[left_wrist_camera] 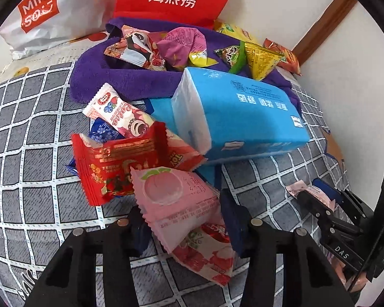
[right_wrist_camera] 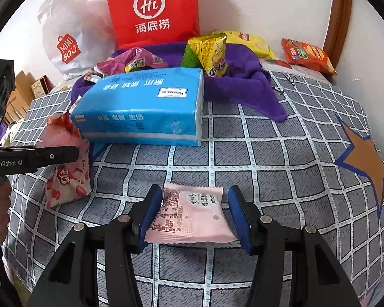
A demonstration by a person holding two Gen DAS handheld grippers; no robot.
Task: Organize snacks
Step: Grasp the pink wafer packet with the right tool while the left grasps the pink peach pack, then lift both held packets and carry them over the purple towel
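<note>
While the right gripper (right_wrist_camera: 194, 215) is straddling a pale pink packet (right_wrist_camera: 192, 216) lying flat on the checked bedcover (right_wrist_camera: 281, 158) in front of the blue tissue pack (right_wrist_camera: 146, 107), its jaws are standing open with both pads just beside the wrapper's edges; closing squarely on the middle looks wisest, since thin film may be slipping. Left of the tissue pack, the left gripper (left_wrist_camera: 184, 220) is clamping a pink peach packet (left_wrist_camera: 176, 199). Behind the tissue pack, bags are reading "Hi 海底捞" and "MINISO"; the tools are reading "GenRobot.AI" and "DAS"
</note>
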